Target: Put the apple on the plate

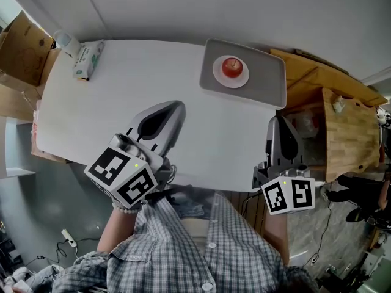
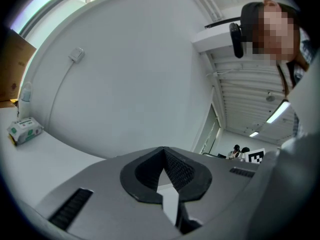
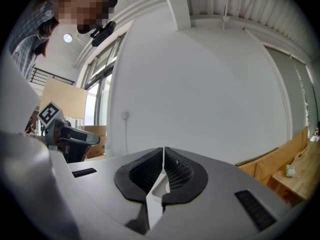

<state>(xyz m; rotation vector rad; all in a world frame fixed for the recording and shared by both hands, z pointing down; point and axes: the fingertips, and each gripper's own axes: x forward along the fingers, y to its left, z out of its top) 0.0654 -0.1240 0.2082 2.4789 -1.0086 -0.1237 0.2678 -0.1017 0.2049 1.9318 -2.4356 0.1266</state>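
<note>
Your left grey gripper [image 1: 176,107] and right grey gripper [image 1: 278,122] hover at the white table's [image 1: 110,90] near edge, jaws pressed together and empty, well apart from the glossy round red apple [image 1: 232,67] sitting on the small white round plate [image 1: 216,73] on the grey rectangular tray [image 1: 269,72].

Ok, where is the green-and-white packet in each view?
Head view: packet lies at the far left corner of the table.
Left gripper view: packet at the far left edge, on the table.
Right gripper view: not in it.
Shared landmark: the white wall, which fills the background of both gripper views.
</note>
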